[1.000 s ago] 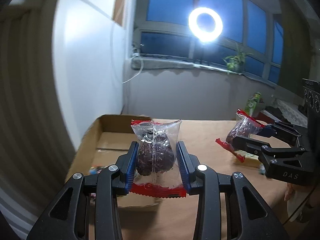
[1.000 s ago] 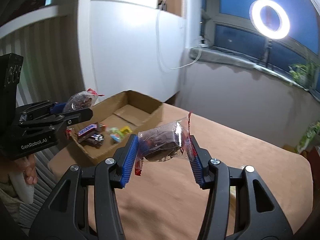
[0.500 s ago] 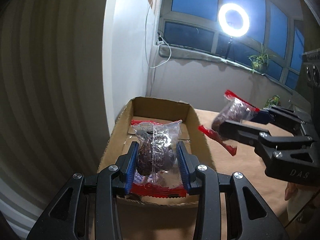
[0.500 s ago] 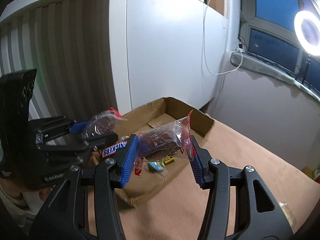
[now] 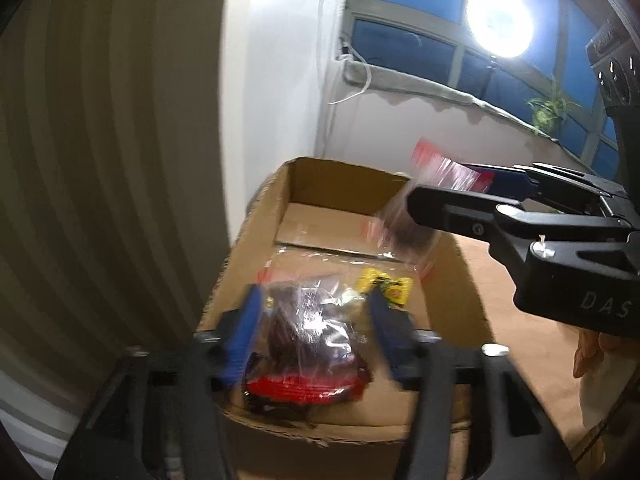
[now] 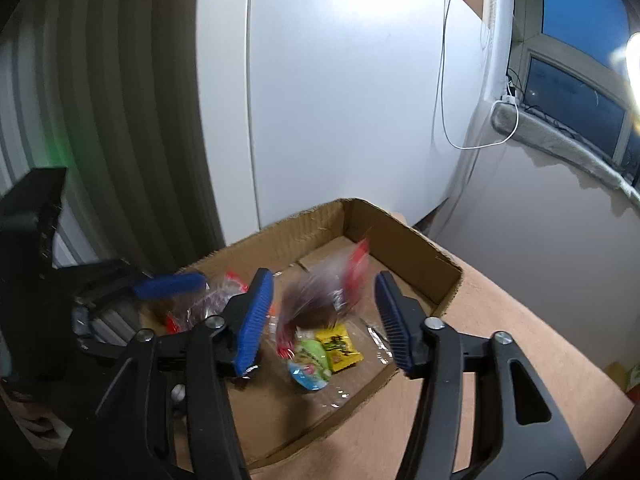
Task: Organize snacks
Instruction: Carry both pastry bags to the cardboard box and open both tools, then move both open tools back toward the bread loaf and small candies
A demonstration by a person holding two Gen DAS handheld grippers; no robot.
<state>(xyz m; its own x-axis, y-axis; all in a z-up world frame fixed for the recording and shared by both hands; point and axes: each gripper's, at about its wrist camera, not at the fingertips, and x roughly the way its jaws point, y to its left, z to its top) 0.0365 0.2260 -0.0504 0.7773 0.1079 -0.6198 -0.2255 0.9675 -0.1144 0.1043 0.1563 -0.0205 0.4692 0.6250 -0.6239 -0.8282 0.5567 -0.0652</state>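
A white wall panel stands behind the bench's far edge. Dark blue windows, a glaring ring light, a sill plant, a dangling white cable.

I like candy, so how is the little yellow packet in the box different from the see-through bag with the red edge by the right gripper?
The yellow packet lies flat on the floor of the cardboard box; the see-through bag is blurred, loose between the right gripper's opening jaws. The yellow packet is opaque; the see-through bag shows dark snacks inside. The yellow packet looks smaller than the see-through bag. Both are over the cardboard box.
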